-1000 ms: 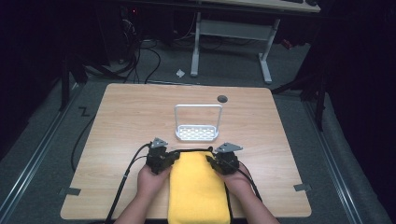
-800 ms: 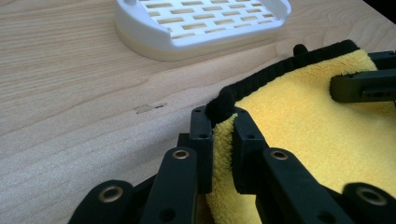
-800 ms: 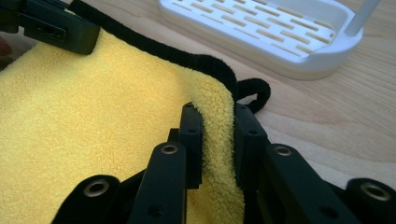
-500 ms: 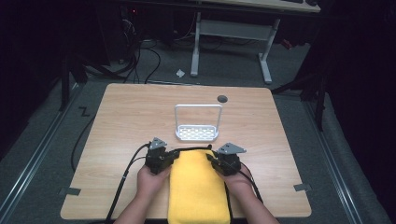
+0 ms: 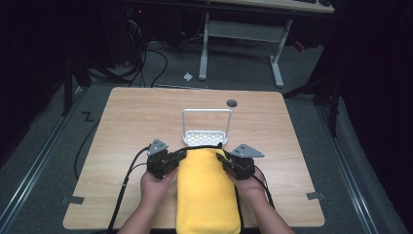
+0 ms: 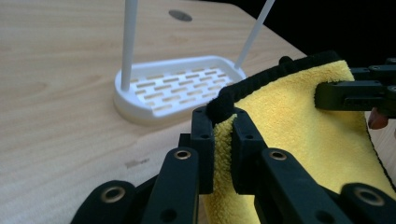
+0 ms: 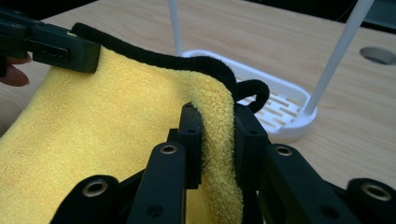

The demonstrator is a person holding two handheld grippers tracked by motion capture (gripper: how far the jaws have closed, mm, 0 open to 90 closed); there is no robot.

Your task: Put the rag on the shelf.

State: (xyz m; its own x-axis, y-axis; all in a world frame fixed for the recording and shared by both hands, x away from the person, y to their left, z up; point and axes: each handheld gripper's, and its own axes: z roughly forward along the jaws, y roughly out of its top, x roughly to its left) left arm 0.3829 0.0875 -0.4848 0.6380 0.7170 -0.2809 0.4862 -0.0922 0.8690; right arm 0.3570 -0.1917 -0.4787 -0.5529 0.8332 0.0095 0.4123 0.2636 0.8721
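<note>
A yellow towel (image 5: 207, 195) with a black hem hangs between my two grippers near the table's front edge, its lower part draping off the front. My left gripper (image 5: 179, 157) is shut on the towel's far left corner (image 6: 223, 122), the cloth pinched between its black pads. At the far right corner (image 7: 217, 126) my right gripper (image 5: 224, 160) is shut on the towel in the same way. A white slotted rack (image 5: 206, 138) with a tall wire handle stands just beyond the towel's far edge. In each gripper view the other gripper shows holding the opposite corner.
The wooden table (image 5: 122, 126) has a round grommet hole (image 5: 232, 103) at the back. Cables (image 5: 127, 174) trail from the grippers toward the front left. Behind the table stands a desk frame (image 5: 241, 34) over a dark floor with loose cables.
Both grippers have risen a little with the towel's far edge, which now sits closer to the white rack. The grips look the same.
</note>
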